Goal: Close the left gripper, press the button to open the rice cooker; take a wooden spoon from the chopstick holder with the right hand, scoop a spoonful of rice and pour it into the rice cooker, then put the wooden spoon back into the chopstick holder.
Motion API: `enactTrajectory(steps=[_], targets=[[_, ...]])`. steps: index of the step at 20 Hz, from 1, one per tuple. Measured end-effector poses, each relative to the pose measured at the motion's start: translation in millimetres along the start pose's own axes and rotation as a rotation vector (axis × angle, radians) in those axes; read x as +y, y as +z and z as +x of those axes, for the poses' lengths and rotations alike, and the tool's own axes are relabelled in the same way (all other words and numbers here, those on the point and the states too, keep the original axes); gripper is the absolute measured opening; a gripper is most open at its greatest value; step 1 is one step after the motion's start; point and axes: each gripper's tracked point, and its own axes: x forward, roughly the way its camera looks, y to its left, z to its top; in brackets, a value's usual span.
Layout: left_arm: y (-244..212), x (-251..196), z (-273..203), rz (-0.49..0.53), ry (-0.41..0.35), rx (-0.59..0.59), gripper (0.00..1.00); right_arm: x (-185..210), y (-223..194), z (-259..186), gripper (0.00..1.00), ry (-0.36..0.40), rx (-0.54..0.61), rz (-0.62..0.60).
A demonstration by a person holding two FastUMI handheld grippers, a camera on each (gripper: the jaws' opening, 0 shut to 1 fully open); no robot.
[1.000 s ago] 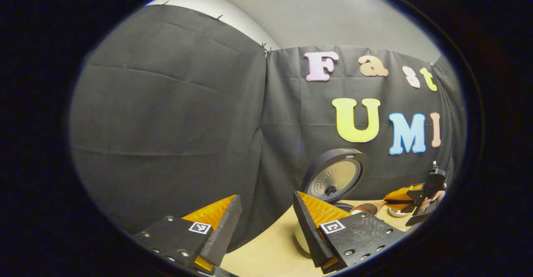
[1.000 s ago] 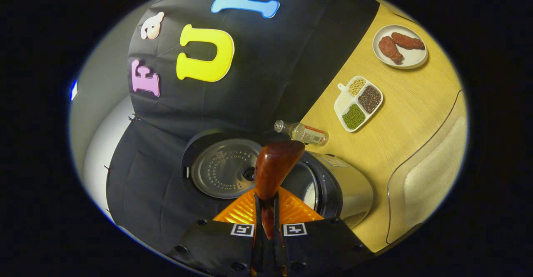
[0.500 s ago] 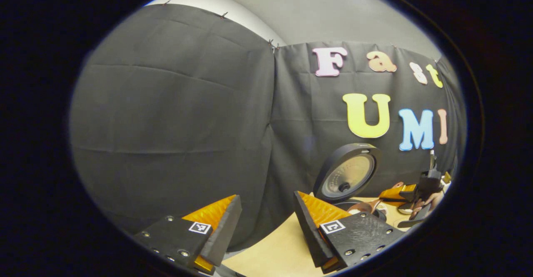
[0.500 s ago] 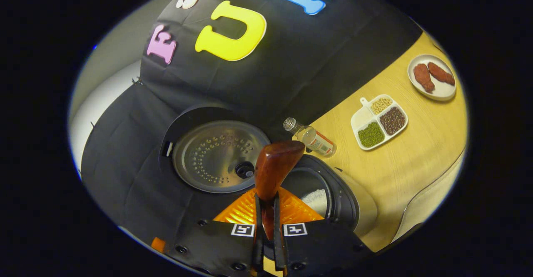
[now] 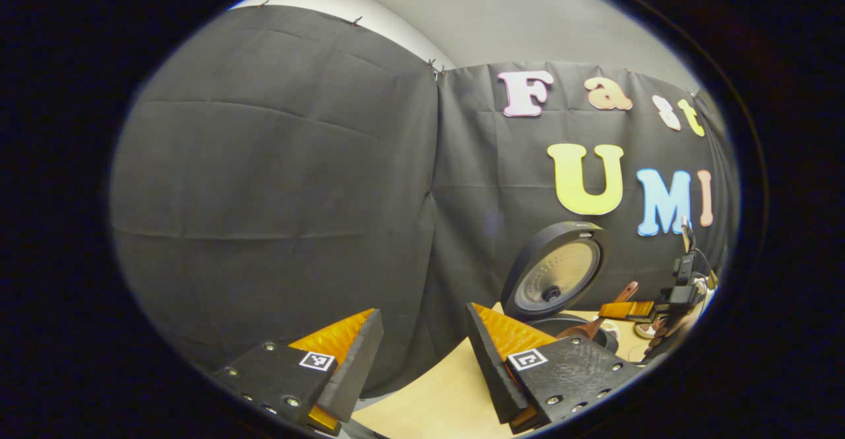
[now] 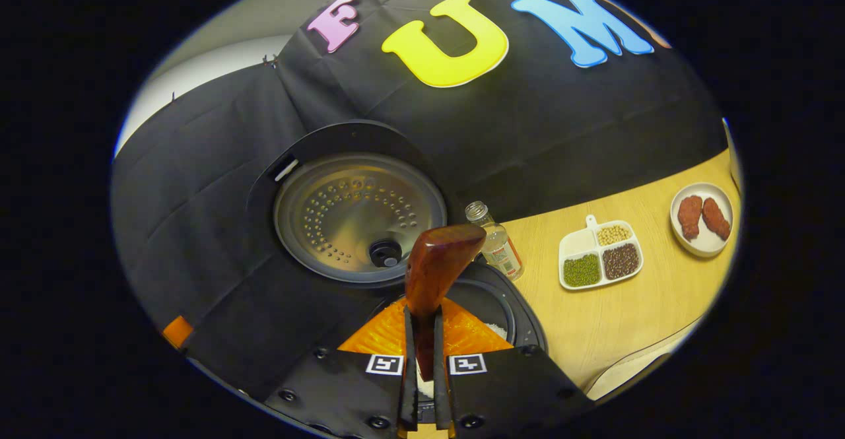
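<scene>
In the right gripper view my right gripper (image 6: 422, 320) is shut on the handle of the wooden spoon (image 6: 439, 264), whose brown bowl stands over the open rice cooker. The cooker's lid (image 6: 360, 218) is swung up against the cloth wall. White rice (image 6: 496, 329) lies in the inner pot (image 6: 492, 294) just behind the spoon. In the left gripper view my left gripper (image 5: 422, 337) is open and holds nothing, off to the left of the cooker (image 5: 558, 274). Farther right there, the right gripper (image 5: 650, 308) holds the spoon (image 5: 594, 327) across the pot's rim.
On the wooden table (image 6: 627, 320) right of the cooker stand a small clear bottle (image 6: 495, 244), a white divided dish (image 6: 597, 261) of beans and grains, and a white plate (image 6: 703, 218) with two brown pieces. Black cloth walls close the back and left.
The right gripper has turned back towards level with the spoon, still over the pot. The left gripper's view has swung left, so the cooker sits farther right in it.
</scene>
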Motion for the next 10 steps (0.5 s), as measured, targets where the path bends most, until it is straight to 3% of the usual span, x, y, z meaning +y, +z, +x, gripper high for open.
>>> enactTrajectory(steps=[4,9,10], targets=[[-6,0,-1,0.004,0.005,0.007,0.79,-1,0,0,0.11,-0.013,-0.032,-0.097],[-6,5,-1,-0.004,0.012,0.009,0.80,9,20,-13,0.11,0.003,-0.164,-0.329],[-5,5,0,-0.005,0.012,0.010,0.79,13,24,-17,0.07,0.012,-0.191,-0.378]])
